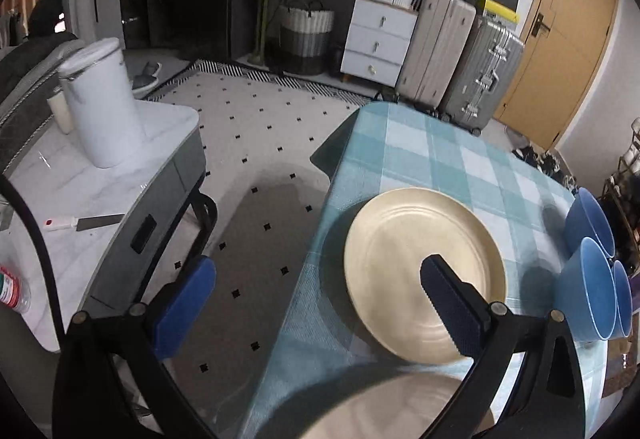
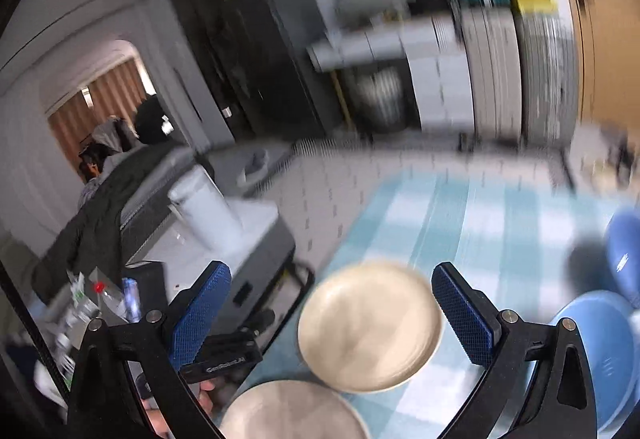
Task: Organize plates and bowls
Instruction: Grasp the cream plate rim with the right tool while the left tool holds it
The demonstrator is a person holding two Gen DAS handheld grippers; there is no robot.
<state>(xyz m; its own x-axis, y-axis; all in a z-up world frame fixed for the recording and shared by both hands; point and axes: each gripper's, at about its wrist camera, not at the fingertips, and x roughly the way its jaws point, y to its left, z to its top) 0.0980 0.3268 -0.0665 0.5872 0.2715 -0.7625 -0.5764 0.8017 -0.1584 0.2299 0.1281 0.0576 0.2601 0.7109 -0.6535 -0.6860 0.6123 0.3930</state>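
Note:
A cream plate (image 1: 412, 263) lies on the teal checked tablecloth (image 1: 440, 159) near the table's left edge. A second cream plate (image 1: 400, 411) lies nearer, at the bottom of the view. Three blue bowls (image 1: 588, 279) stand in a row at the right. My left gripper (image 1: 316, 303) is open and empty, its right finger over the first plate. The right wrist view is blurred by motion. It shows both plates, one (image 2: 368, 327) farther and one (image 2: 292, 415) nearer, and blue bowls (image 2: 600, 351) at the right. My right gripper (image 2: 332, 315) is open and empty above the table.
A marble-topped side table (image 1: 100, 183) with a white canister (image 1: 104, 103) stands left of the table across a gap of tiled floor. Suitcases (image 1: 460, 59) and a white drawer unit (image 1: 376, 39) stand at the back. The left gripper's body (image 2: 224, 355) shows in the right wrist view.

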